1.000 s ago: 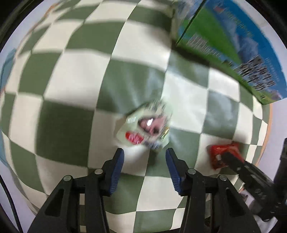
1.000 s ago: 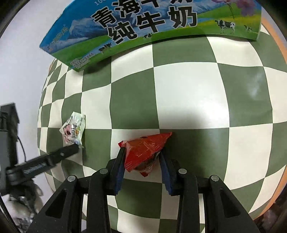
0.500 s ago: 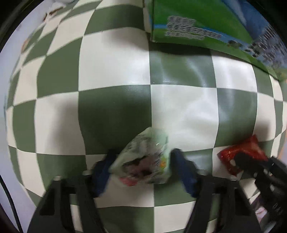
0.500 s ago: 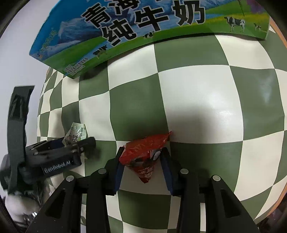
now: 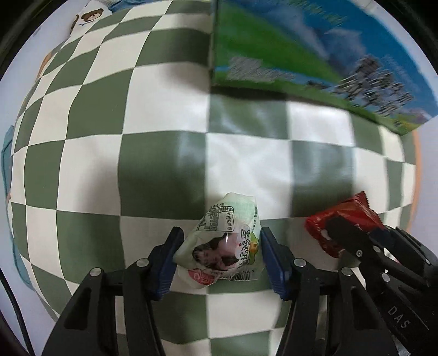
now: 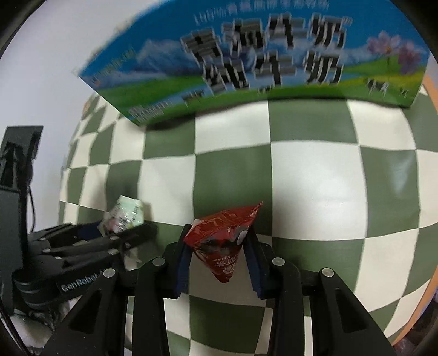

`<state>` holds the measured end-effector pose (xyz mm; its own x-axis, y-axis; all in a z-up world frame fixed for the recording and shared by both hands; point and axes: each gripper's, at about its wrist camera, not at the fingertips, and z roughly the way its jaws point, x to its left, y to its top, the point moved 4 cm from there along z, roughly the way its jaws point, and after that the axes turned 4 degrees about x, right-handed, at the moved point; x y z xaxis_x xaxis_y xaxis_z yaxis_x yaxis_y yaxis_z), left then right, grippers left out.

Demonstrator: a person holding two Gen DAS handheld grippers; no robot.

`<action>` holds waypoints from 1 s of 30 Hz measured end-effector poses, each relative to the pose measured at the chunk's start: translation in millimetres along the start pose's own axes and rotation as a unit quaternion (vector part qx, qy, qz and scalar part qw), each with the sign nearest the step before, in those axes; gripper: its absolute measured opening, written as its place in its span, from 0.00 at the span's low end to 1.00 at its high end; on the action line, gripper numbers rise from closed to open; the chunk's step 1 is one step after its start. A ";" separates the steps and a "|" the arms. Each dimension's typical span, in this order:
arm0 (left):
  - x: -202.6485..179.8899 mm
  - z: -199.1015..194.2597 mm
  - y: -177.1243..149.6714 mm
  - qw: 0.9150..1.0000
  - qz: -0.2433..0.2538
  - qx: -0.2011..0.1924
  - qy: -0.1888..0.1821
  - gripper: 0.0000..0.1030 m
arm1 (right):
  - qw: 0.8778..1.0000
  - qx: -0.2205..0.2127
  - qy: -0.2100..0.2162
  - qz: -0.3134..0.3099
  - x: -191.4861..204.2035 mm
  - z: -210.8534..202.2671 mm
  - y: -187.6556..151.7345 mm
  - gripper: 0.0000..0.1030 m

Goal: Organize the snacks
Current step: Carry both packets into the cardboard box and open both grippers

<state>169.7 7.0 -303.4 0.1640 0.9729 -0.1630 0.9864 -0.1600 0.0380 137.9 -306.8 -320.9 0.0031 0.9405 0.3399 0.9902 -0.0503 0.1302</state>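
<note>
A pale green snack packet [image 5: 227, 246] with a printed photo sits between the blue pads of my left gripper [image 5: 220, 235], whose jaws are closing and press on both its sides. It hangs just above the green-and-white checked cloth [image 5: 137, 137]. My right gripper [image 6: 219, 232] is shut on a red triangular snack packet [image 6: 224, 241], also held off the cloth. In the left wrist view the red packet [image 5: 350, 216] and the right gripper's fingers [image 5: 342, 232] appear at the right. In the right wrist view the left gripper [image 6: 128, 232] and its green packet [image 6: 126, 213] are at the left.
A large blue and green milk carton box [image 6: 246, 68] stands at the far side of the cloth, seen in the left wrist view as the box [image 5: 301, 54] at the upper right. An orange table edge [image 6: 427, 273] runs along the right. A bear-printed item [image 5: 90, 16] lies at the far left.
My left gripper moved over the green packet, shut on it and carried it toward the box. My right gripper rose with the red packet, and the box looms larger.
</note>
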 end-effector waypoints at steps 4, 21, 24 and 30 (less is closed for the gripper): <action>-28.0 -31.7 5.0 0.999 0.001 -0.020 -0.044 0.52 | 0.999 -0.033 0.009 -0.009 -1.7 -42.5 8.4 0.38; -62.7 -129.7 169.5 0.992 0.075 -0.104 -0.020 0.53 | 0.990 -0.138 -0.016 0.013 -57.5 -172.7 143.9 0.38; -49.2 -103.6 189.2 0.995 0.065 -0.074 0.005 0.56 | 0.994 -0.104 -0.040 0.012 -66.1 -148.7 166.7 0.38; -22.2 -62.7 210.4 0.999 0.028 -0.016 0.010 0.54 | 0.997 -0.024 -0.052 0.054 -83.3 -102.0 189.2 0.80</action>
<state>372.8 -37.8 -230.0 0.2182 0.9657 -0.1406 0.9748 -0.2087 0.0790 310.8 -428.9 -229.5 0.1272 0.9584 0.2555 0.9753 -0.1678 0.1438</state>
